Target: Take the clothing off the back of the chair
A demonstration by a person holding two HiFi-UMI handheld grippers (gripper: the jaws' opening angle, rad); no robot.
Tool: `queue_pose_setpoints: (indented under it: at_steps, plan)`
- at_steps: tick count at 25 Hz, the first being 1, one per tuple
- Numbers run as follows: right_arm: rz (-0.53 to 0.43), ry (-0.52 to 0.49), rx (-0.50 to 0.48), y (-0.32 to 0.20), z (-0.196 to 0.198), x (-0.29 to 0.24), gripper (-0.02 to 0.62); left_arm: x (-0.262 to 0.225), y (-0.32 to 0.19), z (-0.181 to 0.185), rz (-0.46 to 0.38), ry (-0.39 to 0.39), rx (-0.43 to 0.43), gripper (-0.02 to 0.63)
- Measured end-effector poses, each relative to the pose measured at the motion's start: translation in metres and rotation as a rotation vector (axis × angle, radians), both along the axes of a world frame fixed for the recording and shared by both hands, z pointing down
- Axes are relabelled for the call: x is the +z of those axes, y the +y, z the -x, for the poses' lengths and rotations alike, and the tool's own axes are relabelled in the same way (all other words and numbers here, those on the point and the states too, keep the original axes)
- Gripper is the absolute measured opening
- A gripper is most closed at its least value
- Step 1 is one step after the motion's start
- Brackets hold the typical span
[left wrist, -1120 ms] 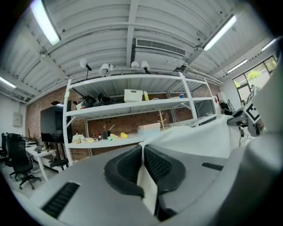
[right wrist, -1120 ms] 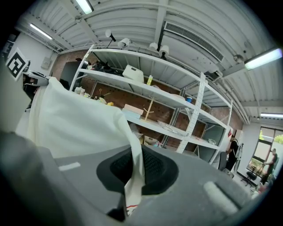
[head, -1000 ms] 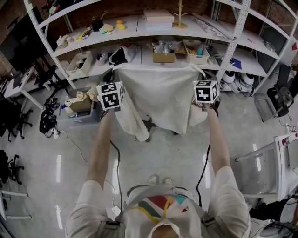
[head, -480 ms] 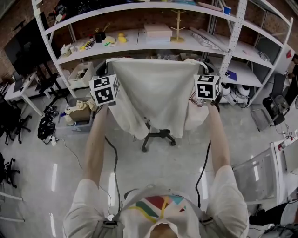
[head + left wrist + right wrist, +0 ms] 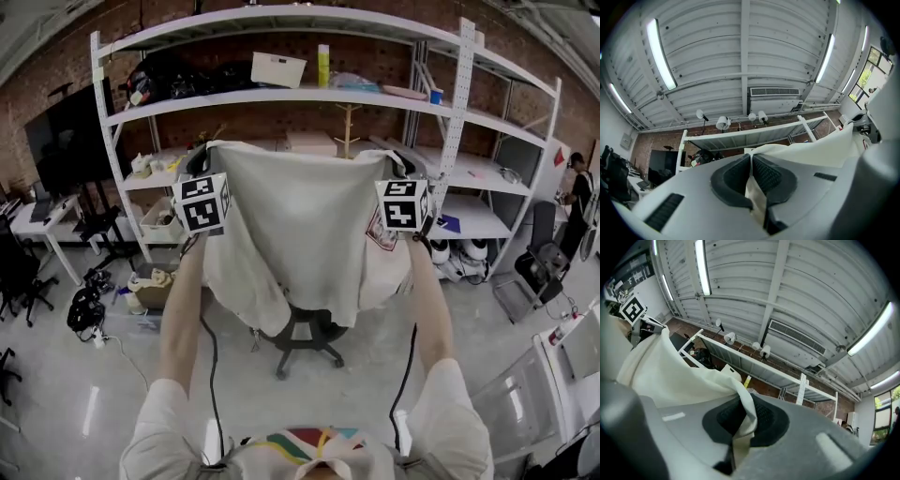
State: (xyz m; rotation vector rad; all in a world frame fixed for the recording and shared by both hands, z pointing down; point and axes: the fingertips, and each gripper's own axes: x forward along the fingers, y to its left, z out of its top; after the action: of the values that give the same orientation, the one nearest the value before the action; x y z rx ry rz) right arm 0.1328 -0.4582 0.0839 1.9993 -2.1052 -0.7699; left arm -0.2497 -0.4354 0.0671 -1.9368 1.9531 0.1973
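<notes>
In the head view I hold a white garment (image 5: 300,225) spread out by its two upper corners, its hem hanging in front of the black swivel chair (image 5: 307,339). Only the chair's wheeled base shows; its back is hidden behind the cloth. The left gripper (image 5: 751,176) is shut on a fold of the white cloth (image 5: 806,150), its marker cube (image 5: 203,202) at the garment's left edge. The right gripper (image 5: 743,420) is shut on the other corner of the cloth (image 5: 670,371), its cube (image 5: 403,204) at the right edge. Both point slightly upward towards the ceiling.
White shelving racks (image 5: 450,94) full of boxes and small items stand behind the chair. A dark screen (image 5: 66,141) and a desk (image 5: 37,220) are at the left, boxes (image 5: 150,286) lie on the floor, and another office chair (image 5: 539,267) stands at the right.
Both grippers have risen together with the garment, lifting its top edge well above where it hung; the chair's base has come into sight under the hem.
</notes>
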Motion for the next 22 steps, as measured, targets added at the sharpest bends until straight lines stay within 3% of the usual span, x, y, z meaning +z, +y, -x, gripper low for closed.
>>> queue_pose_setpoints:
  at_steps: [12,22]
  plan:
    - [-0.232,0.043,-0.082,0.056,0.027,-0.111,0.009,-0.119,0.048,-0.018,-0.133,-0.052,0.028,0.02]
    - [-0.355,0.043,-0.163,0.116,0.053,-0.133,0.009,-0.14,0.107,-0.055,-0.213,-0.085,0.15,0.02]
